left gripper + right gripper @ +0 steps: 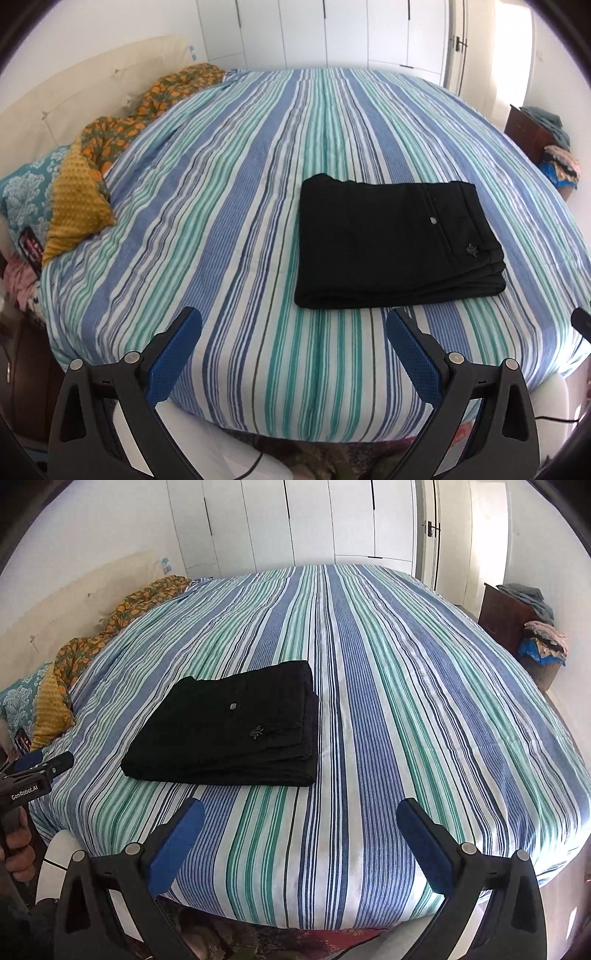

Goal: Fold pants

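Note:
Black pants point(395, 240) lie folded into a flat rectangle on the striped bed point(240, 184), waistband and a small button to the right. My left gripper point(293, 317) hovers open in front of the pants' near edge, apart from them, nothing between its blue pads point(173, 354). In the right wrist view the same folded pants point(229, 727) lie left of centre on the bed point(406, 701). My right gripper point(301, 808) stands open over bare sheet near the bed's front edge, empty. The left gripper's tip point(37, 768) shows at the far left, held by a hand.
Patterned cushions and an orange floral cloth point(110, 140) lie along the headboard at the left. White wardrobe doors point(332, 33) stand behind the bed. A dark wooden cabinet point(509, 616) piled with clothes stands at the right. A cable trails on the floor below the bed's front edge.

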A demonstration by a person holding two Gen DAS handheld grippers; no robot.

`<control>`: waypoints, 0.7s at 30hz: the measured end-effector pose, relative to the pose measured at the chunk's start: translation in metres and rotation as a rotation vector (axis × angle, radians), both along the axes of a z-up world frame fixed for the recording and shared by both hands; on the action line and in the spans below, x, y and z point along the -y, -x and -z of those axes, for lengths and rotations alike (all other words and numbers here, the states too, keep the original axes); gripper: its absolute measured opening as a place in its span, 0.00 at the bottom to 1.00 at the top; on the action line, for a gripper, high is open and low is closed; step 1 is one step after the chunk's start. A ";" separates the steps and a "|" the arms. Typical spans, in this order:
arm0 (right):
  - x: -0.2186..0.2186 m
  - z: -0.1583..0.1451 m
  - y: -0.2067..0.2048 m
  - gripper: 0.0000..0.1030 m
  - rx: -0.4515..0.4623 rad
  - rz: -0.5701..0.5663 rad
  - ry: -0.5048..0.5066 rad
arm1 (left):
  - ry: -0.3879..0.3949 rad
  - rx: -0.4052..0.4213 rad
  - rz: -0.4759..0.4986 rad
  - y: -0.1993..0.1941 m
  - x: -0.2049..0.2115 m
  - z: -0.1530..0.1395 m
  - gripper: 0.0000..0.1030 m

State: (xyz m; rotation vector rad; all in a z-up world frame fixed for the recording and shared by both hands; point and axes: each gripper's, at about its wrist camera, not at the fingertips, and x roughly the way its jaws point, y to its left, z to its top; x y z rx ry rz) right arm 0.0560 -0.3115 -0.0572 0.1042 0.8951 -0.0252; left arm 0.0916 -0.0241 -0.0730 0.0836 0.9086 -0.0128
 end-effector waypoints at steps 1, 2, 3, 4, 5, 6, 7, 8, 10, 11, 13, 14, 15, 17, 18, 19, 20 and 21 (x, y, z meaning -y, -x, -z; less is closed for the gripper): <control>-0.001 0.001 0.001 1.00 -0.006 0.001 -0.003 | 0.006 -0.008 0.005 0.003 0.001 0.000 0.97; -0.003 0.001 0.002 1.00 -0.009 0.000 -0.006 | 0.014 -0.016 0.013 0.006 0.002 0.000 0.97; -0.005 0.000 0.004 1.00 -0.008 -0.004 -0.003 | 0.022 -0.021 0.021 0.009 0.003 -0.001 0.97; -0.009 -0.002 0.006 1.00 -0.004 -0.010 0.006 | 0.030 -0.027 0.028 0.013 0.003 -0.001 0.97; -0.013 -0.004 0.009 1.00 -0.001 -0.017 0.018 | 0.034 -0.034 0.034 0.016 0.003 -0.001 0.97; -0.017 -0.006 0.011 1.00 0.003 -0.026 0.032 | 0.033 -0.039 0.036 0.019 0.004 -0.001 0.98; -0.022 -0.008 0.014 1.00 0.007 -0.036 0.048 | 0.029 -0.041 0.036 0.022 0.003 -0.002 0.98; -0.027 -0.011 0.017 1.00 0.010 -0.048 0.064 | 0.026 -0.042 0.037 0.026 0.003 -0.003 0.98; -0.038 -0.016 0.021 1.00 0.016 -0.076 0.088 | 0.030 -0.042 0.037 0.030 0.001 -0.007 0.98; -0.042 -0.019 0.023 1.00 0.019 -0.086 0.095 | 0.040 -0.040 0.038 0.033 0.000 -0.010 0.98; -0.051 -0.024 0.026 1.00 0.021 -0.109 0.096 | 0.063 -0.029 0.049 0.038 -0.003 -0.017 0.98; -0.054 -0.027 0.027 1.00 0.021 -0.118 0.095 | 0.066 -0.021 0.055 0.039 -0.003 -0.021 0.98; -0.058 -0.030 0.028 1.00 0.022 -0.129 0.093 | 0.063 -0.013 0.061 0.041 -0.003 -0.025 0.99; -0.064 -0.036 0.029 1.00 0.027 -0.144 0.088 | 0.050 0.002 0.071 0.045 -0.002 -0.033 0.99; -0.066 -0.039 0.030 1.00 0.031 -0.150 0.085 | 0.051 0.010 0.076 0.046 -0.001 -0.036 0.99; -0.067 -0.041 0.030 1.00 0.033 -0.156 0.084 | 0.058 0.016 0.081 0.047 0.000 -0.039 0.99; -0.069 -0.044 0.030 1.00 0.035 -0.159 0.084 | 0.070 0.019 0.086 0.048 -0.001 -0.042 0.99; -0.070 -0.046 0.031 1.00 0.039 -0.161 0.085 | 0.079 0.020 0.087 0.048 -0.001 -0.044 0.99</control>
